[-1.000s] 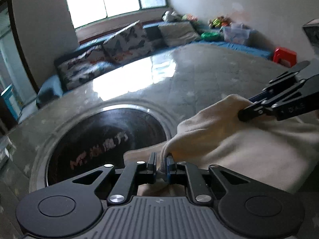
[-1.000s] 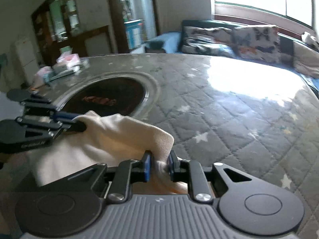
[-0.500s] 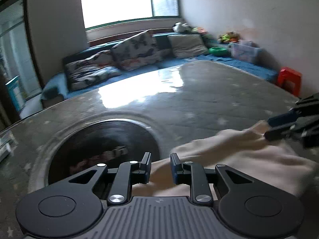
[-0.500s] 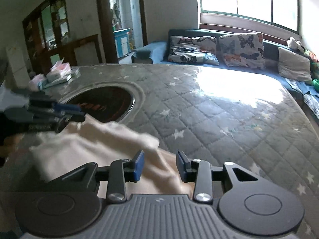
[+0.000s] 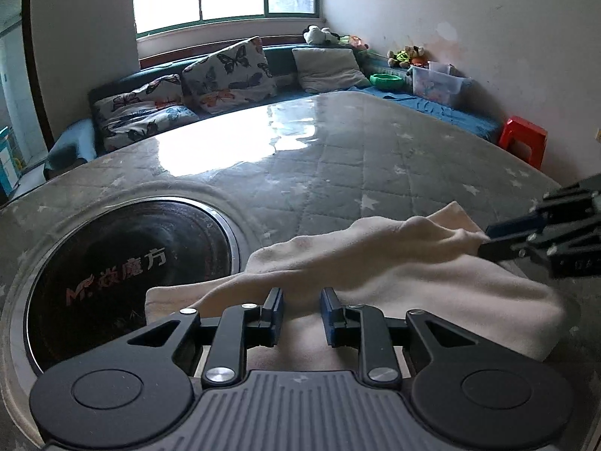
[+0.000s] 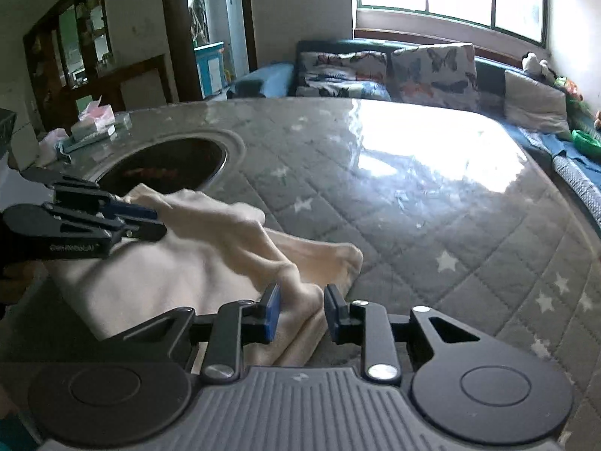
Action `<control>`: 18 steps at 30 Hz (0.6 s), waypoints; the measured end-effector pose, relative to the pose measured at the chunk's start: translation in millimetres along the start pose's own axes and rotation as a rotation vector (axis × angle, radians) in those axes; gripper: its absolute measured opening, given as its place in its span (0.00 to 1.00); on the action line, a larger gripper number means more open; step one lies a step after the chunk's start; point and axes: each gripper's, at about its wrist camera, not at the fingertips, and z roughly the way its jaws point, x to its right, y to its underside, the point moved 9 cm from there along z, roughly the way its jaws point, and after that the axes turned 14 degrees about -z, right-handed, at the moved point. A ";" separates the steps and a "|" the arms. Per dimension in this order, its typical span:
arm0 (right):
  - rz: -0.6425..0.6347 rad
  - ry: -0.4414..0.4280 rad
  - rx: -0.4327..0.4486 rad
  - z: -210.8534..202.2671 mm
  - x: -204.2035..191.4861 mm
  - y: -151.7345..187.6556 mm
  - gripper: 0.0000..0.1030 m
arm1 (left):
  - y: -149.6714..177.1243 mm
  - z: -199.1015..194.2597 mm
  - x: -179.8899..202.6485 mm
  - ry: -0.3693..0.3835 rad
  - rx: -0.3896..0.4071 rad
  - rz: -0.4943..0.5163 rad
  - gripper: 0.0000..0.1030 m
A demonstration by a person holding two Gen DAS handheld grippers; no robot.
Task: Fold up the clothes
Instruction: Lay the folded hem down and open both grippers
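A cream garment (image 5: 394,274) lies folded over on the quilted grey table cover (image 5: 357,173), with a raised ridge running along its far edge. My left gripper (image 5: 300,315) is open, its blue pads standing either side of the cloth's near left part without pinching it. My right gripper (image 6: 300,312) is open too, and a fold of the garment (image 6: 210,259) runs between its fingers. In each wrist view the other gripper shows at the cloth's far end: the right gripper (image 5: 484,241) and the left gripper (image 6: 160,222).
A round black inset plate (image 5: 124,270) with a metal rim sits in the table, just left of the garment. A tissue box and small items (image 6: 94,124) stand at the table's far left. A sofa with butterfly cushions (image 5: 225,71) and a red stool (image 5: 522,143) lie beyond the table.
Both grippers were shut on the garment's lifted edge a second ago. They have opened and drawn back, and the cloth has dropped onto the table.
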 end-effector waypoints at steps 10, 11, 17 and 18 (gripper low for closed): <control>-0.069 0.106 0.022 -3.2 0.6 -5.1 0.04 | 1.5 0.0 -2.1 -0.012 0.012 0.002 0.31; -0.060 0.106 0.007 0.0 2.4 -3.5 0.04 | 1.4 0.0 -2.3 -0.012 0.013 0.002 0.31; -0.017 0.080 0.002 2.6 9.1 -5.8 0.06 | -1.8 -4.4 -1.2 -0.014 0.019 0.007 0.31; -0.024 0.083 0.016 -1.0 9.4 -10.4 0.07 | -2.7 -3.0 0.5 -0.010 0.018 0.005 0.31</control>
